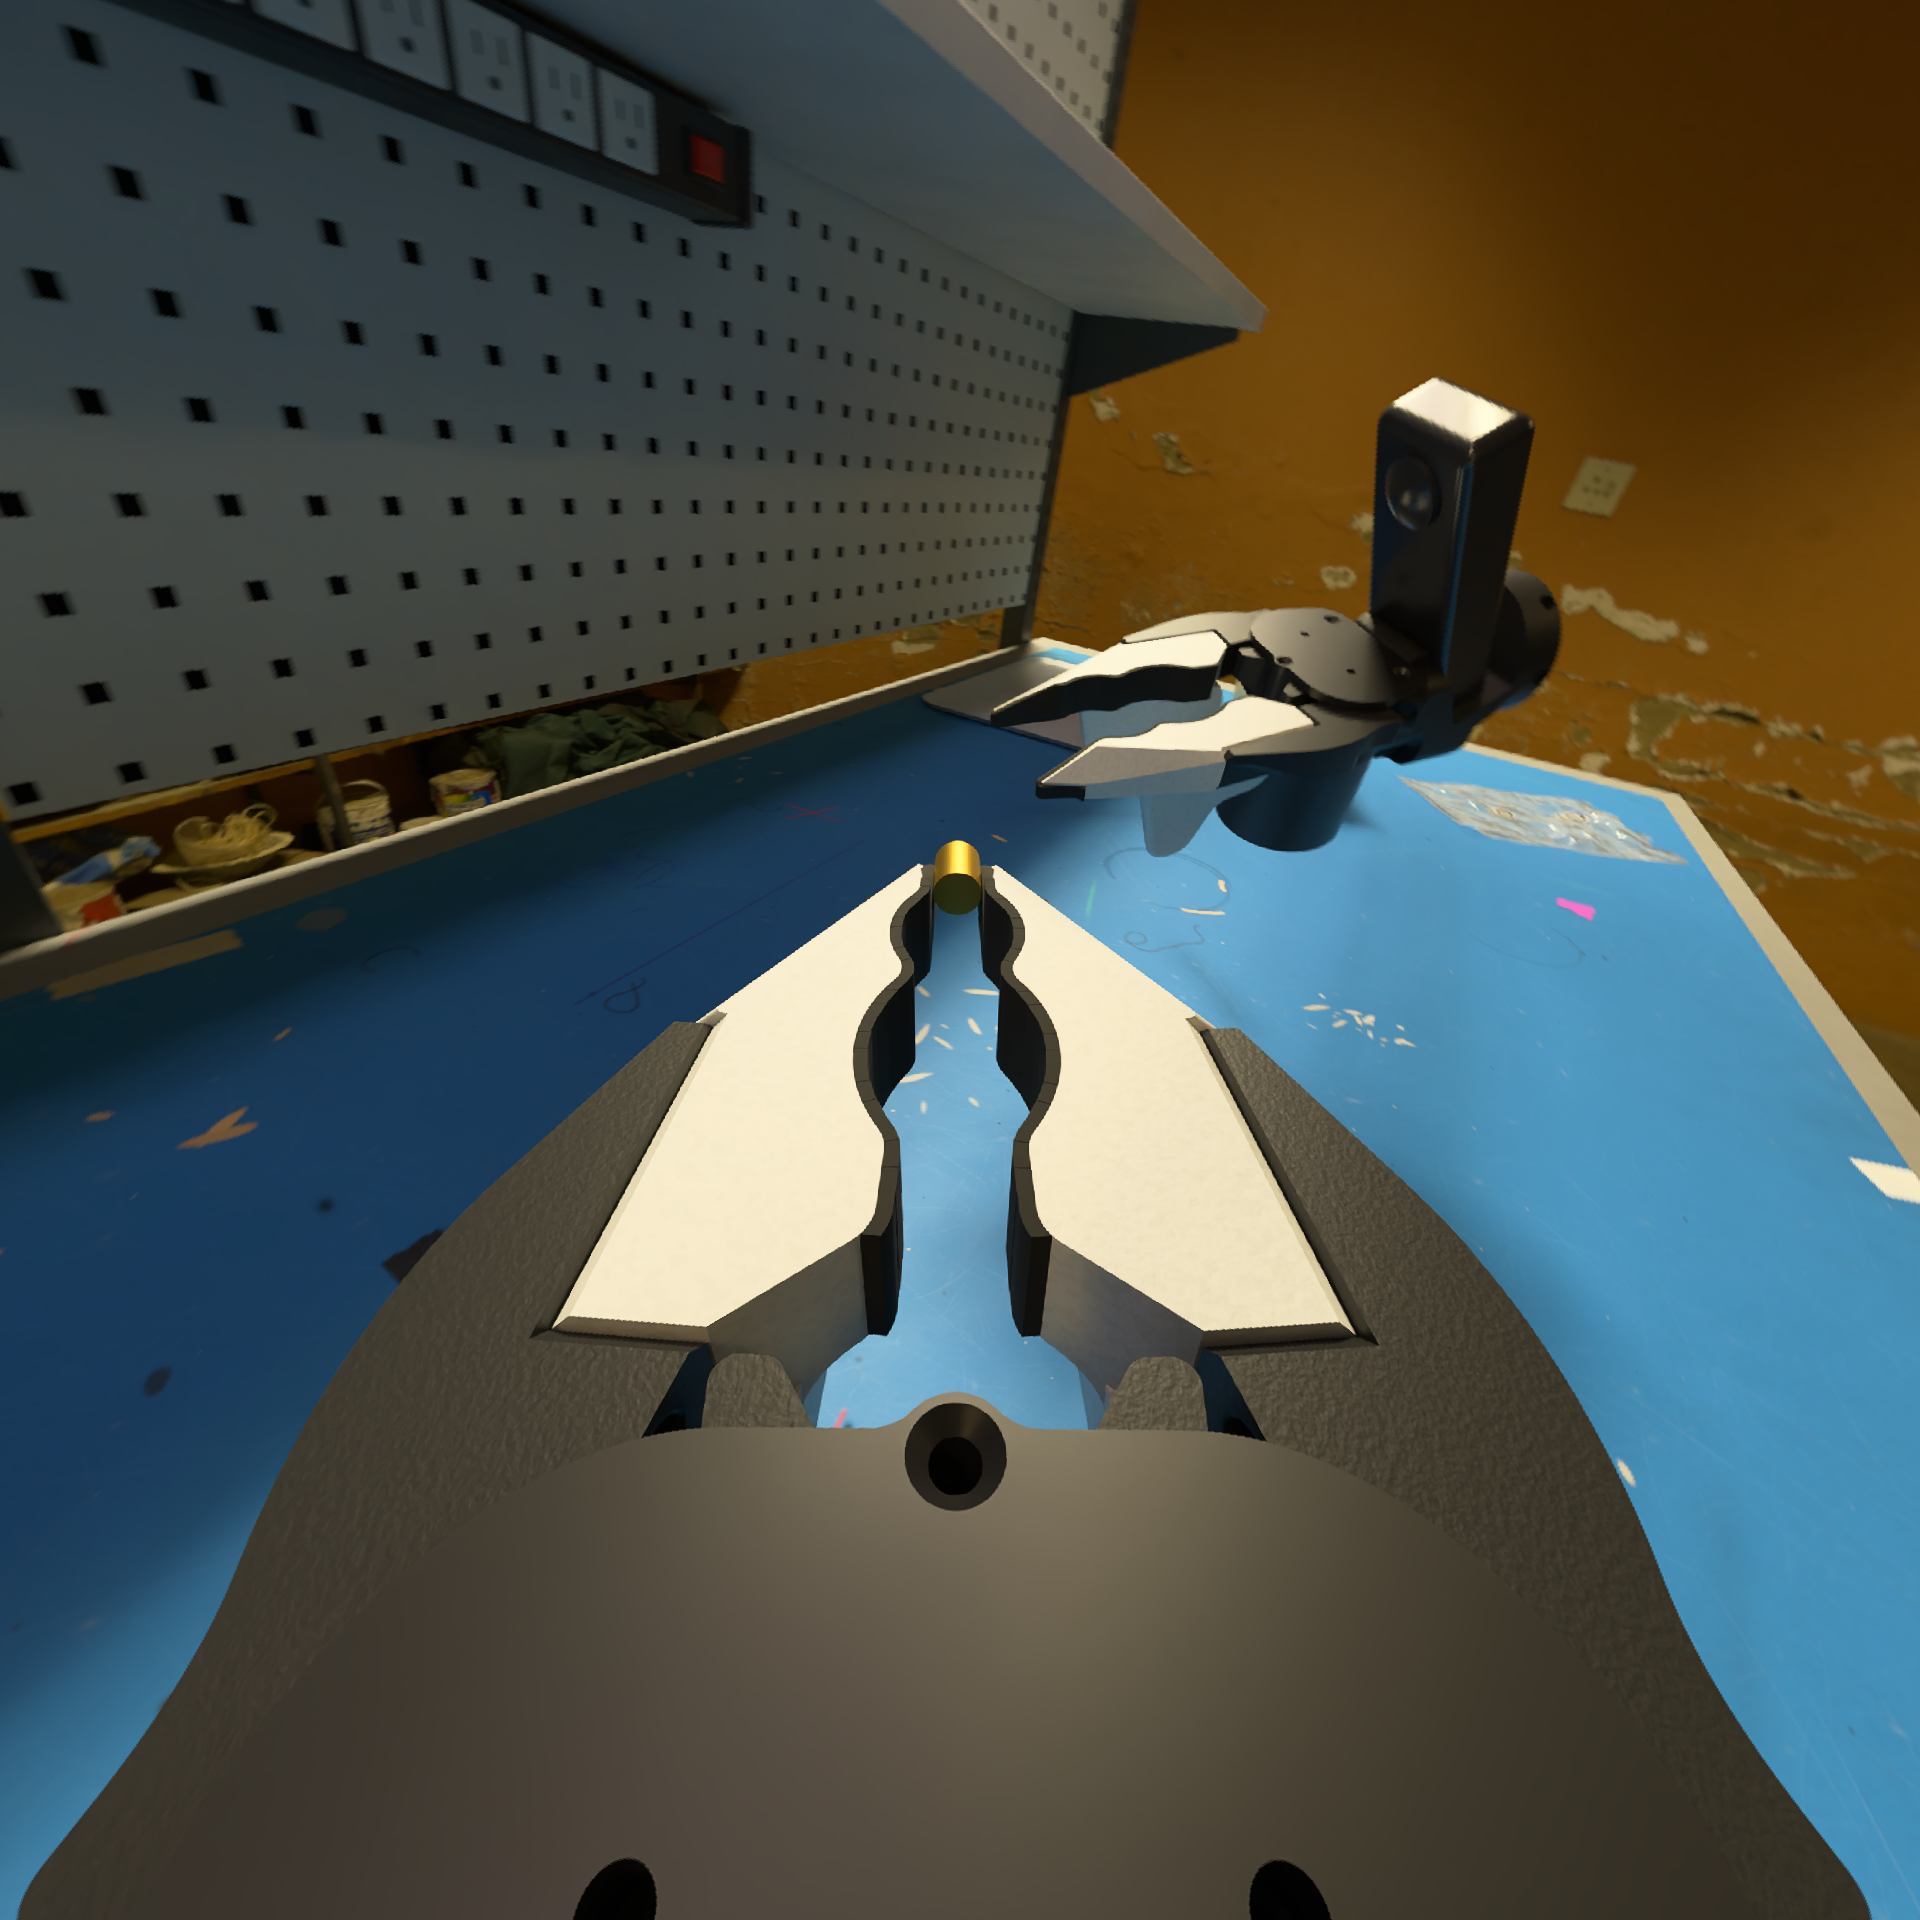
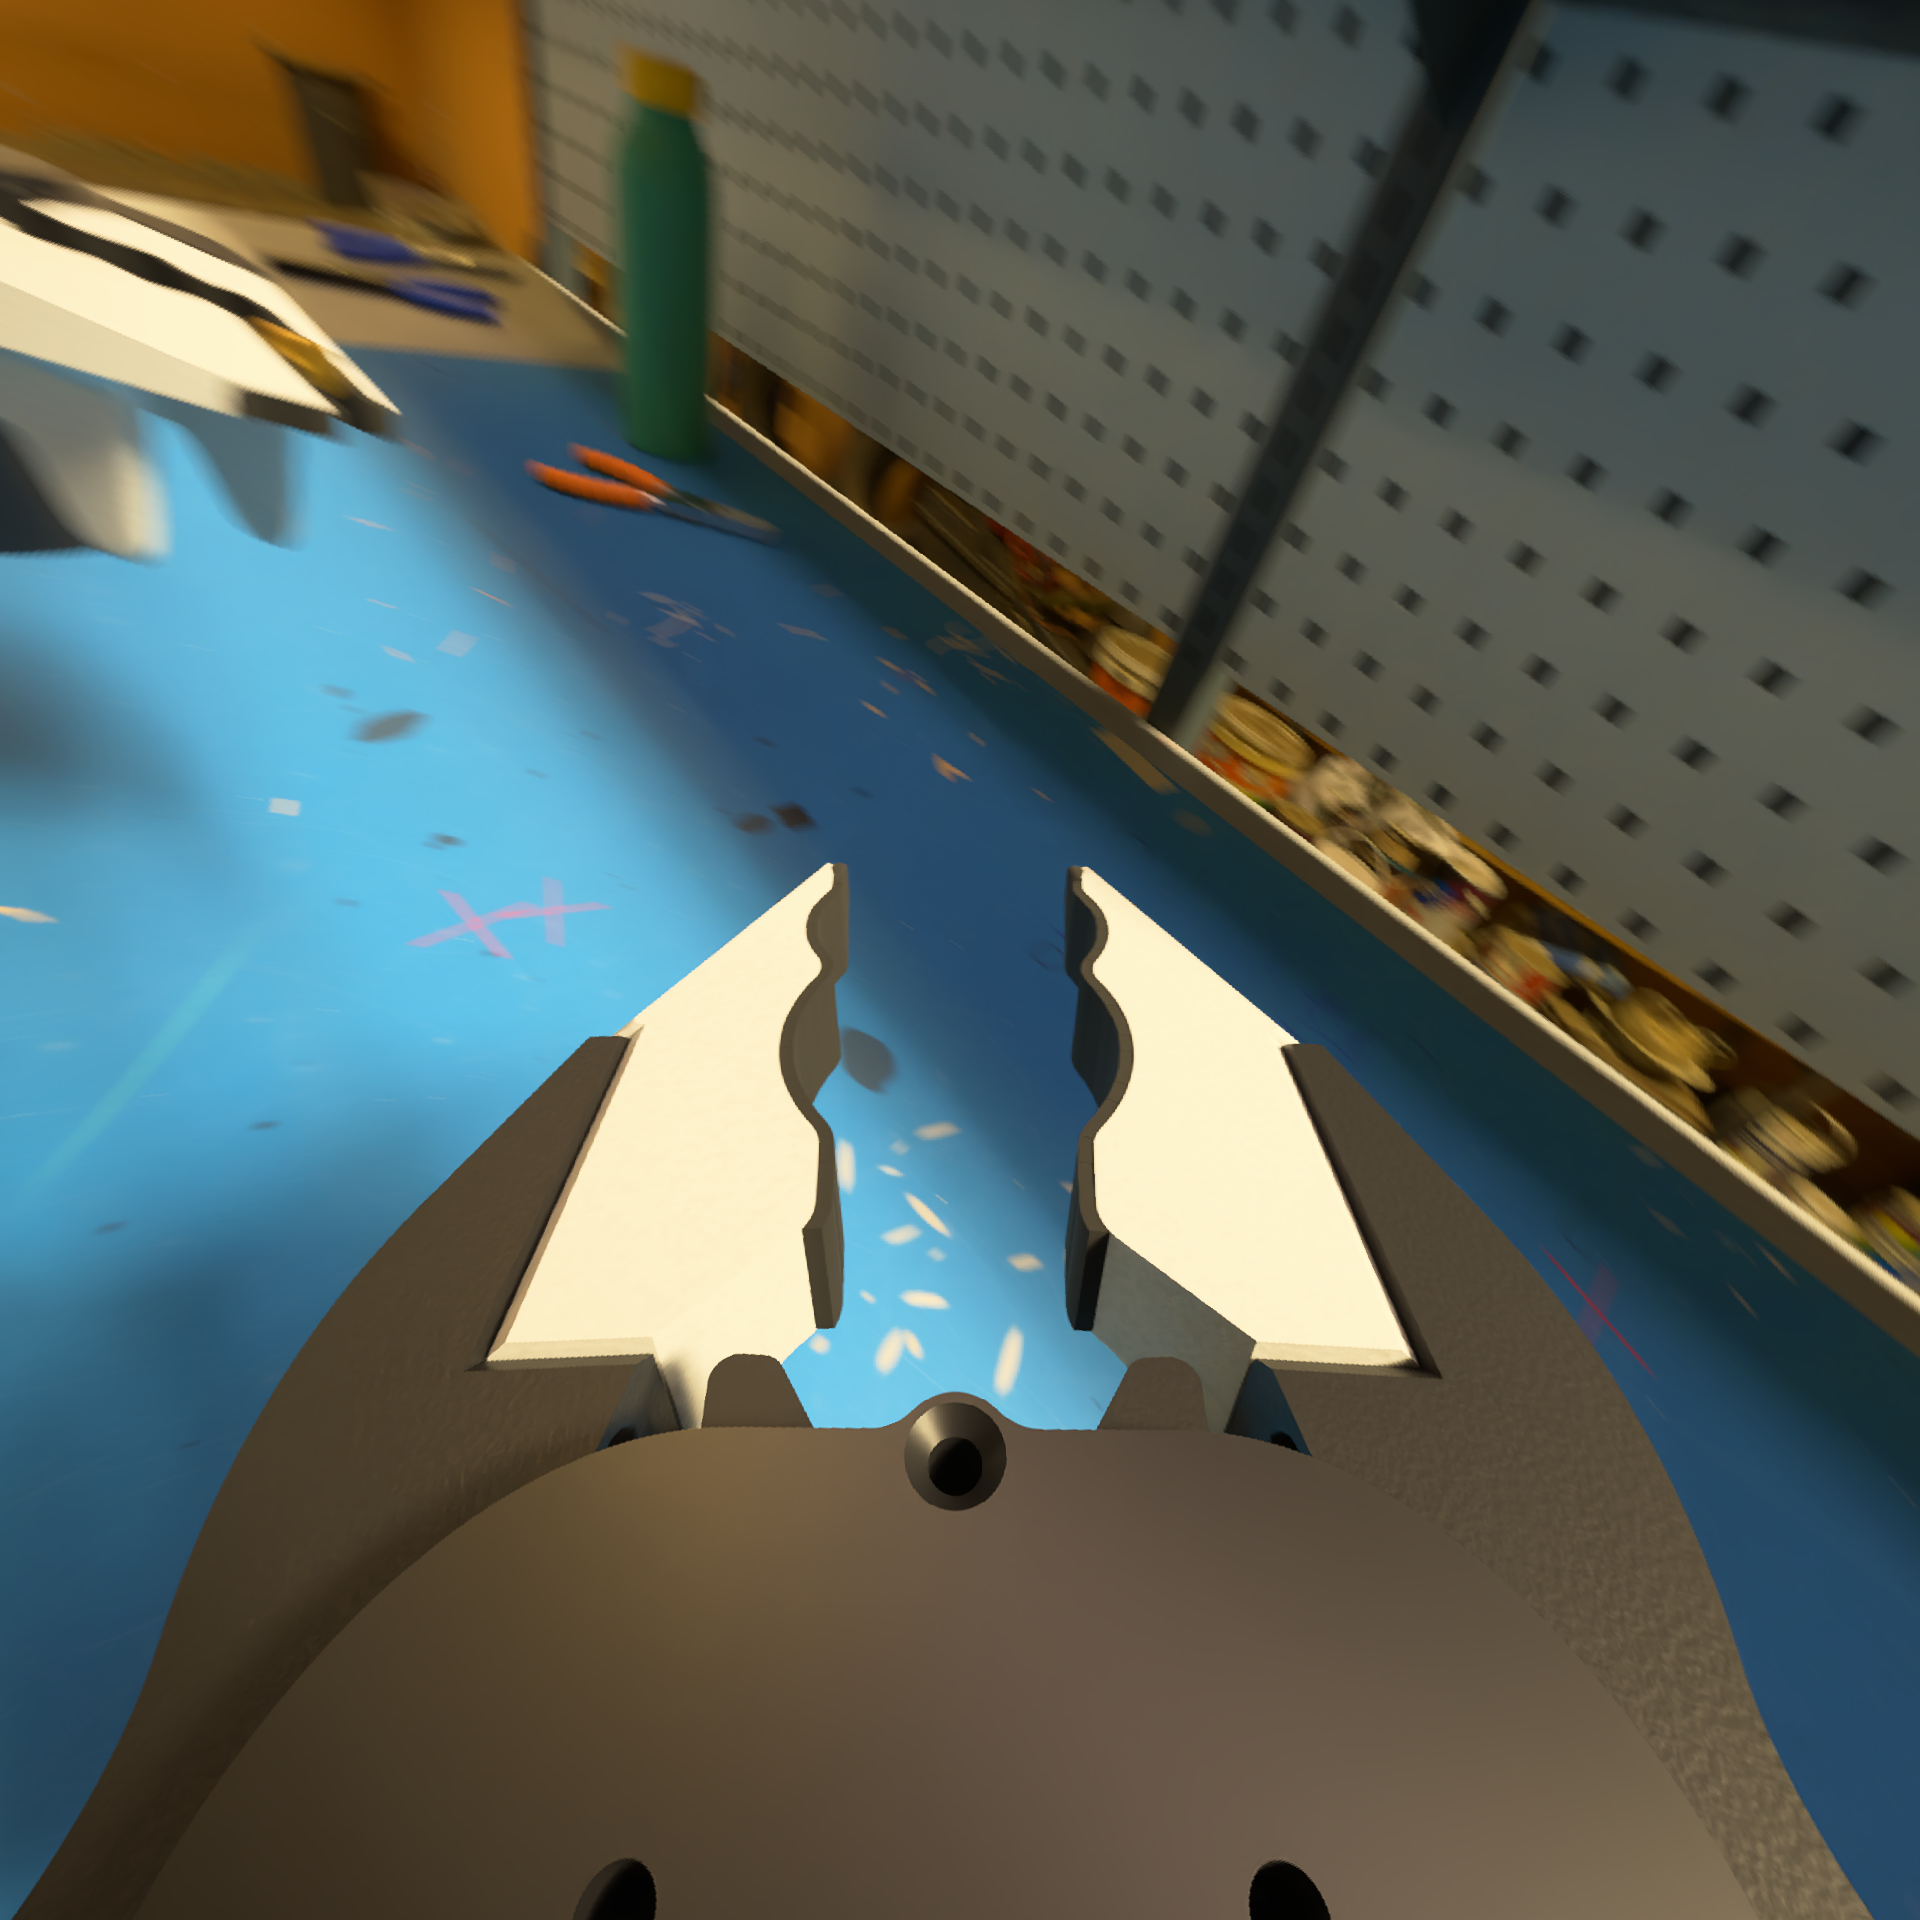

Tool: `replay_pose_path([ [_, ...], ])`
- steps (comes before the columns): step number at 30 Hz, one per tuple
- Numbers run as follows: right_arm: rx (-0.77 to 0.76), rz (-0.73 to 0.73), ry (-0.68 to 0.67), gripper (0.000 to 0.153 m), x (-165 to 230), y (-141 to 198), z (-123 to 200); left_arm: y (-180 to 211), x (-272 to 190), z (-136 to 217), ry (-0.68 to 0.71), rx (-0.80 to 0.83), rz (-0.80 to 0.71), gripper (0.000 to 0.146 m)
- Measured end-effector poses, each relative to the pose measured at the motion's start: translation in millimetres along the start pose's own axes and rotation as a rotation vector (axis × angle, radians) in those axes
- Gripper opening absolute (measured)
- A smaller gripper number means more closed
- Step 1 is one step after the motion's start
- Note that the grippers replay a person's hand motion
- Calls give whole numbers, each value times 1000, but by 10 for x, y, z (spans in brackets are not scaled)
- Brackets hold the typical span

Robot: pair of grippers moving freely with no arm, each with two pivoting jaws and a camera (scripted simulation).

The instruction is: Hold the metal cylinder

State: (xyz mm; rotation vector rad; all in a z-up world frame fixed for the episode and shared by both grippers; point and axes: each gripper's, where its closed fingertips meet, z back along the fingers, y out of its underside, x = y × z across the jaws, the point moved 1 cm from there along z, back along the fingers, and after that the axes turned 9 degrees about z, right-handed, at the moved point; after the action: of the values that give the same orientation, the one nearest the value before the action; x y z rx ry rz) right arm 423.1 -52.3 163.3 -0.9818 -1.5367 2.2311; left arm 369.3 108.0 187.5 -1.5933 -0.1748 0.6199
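Note:
The metal cylinder [image 1: 956,878] is small, short and brass-coloured. In the left wrist view it sits between the tips of my left gripper [image 1: 956,896], which is shut on it just above the blue table mat [image 1: 1455,1091]. My right gripper [image 2: 956,883] is open and empty over the mat. It also shows in the left wrist view [image 1: 1023,753], to the right of and beyond the cylinder, fingers pointing left and clear of it. The left gripper's white fingers [image 2: 208,343] show blurred at the upper left of the right wrist view.
A grey pegboard [image 1: 520,468] with a power strip [image 1: 582,114] stands along the back of the table, under a shelf [image 1: 1039,177]. A green bottle [image 2: 663,270] and orange-handled pliers [image 2: 623,483] lie near the pegboard. The table's right edge [image 1: 1808,1018] is close.

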Motion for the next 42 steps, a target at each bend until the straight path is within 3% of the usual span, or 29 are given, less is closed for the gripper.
replay_pose_path([
  [6,-287,-13,-315,25,612,-557,128,136,-212,-127,59,92,-94,7],
  [14,-307,-17,-473,25,1039,-638,68,413,-442,-302,104,243,-236,7],
  [20,-299,-11,-485,20,1091,-629,56,455,-470,-314,118,261,-240,7],
  [26,-313,7,-476,0,1085,-632,74,480,-500,-325,129,270,-249,7],
  [36,-314,-36,-474,13,1028,-627,77,443,-491,-315,129,247,-230,7],
  [42,-290,-29,-482,13,1056,-589,48,435,-488,-315,127,240,-227,7],
])
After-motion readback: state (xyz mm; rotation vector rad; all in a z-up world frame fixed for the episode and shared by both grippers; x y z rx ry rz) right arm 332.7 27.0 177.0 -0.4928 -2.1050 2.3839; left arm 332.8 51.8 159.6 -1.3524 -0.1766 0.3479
